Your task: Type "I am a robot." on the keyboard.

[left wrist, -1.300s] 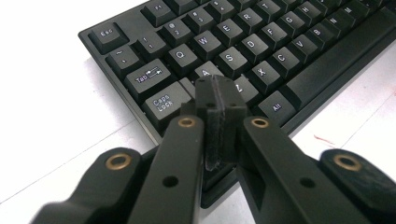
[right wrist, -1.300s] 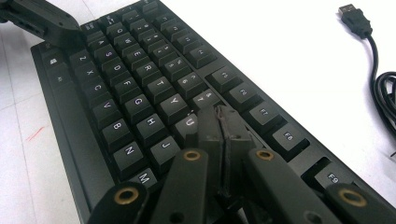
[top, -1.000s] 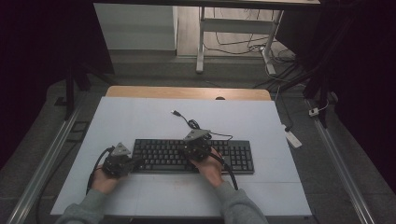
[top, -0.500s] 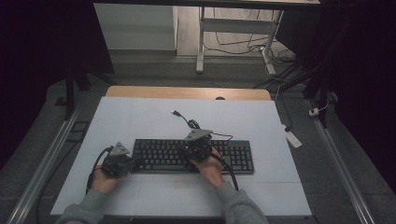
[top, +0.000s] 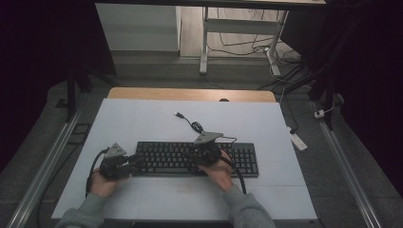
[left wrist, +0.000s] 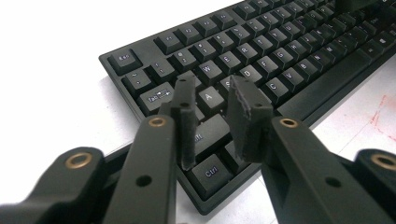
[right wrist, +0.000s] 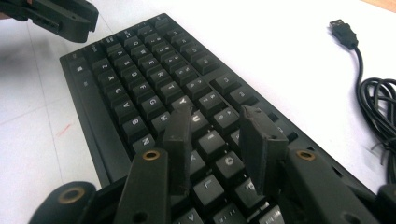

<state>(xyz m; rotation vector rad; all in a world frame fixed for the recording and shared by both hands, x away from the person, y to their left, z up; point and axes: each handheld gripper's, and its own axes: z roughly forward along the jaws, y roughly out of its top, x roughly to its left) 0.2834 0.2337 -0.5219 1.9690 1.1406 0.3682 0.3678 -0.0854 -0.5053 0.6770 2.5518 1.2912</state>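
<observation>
Keyboard point(top: 197, 159) lies flat near the front of the white desk point(top: 142, 118), with the left hand-held gripper point(left wrist: 212, 105) over its Tab-end and the right hand-held gripper point(right wrist: 217, 126) mid-board, both having just spread with nothing between them, so I judge the next move is closing on its edges.

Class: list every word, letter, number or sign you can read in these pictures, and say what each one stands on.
"Esc": corner key of the keyboard.
"Tab": key on its left edge.
"Ctrl": key at its near corner.
"W", "E", "A", "D", "C", "G": letter keys, left gripper view.
"Y", "U", "H", "G", "B", "N", "O": letter keys, right gripper view.
Number-row and far keys: too blurred to read.
USB plug: no readable mark.
</observation>
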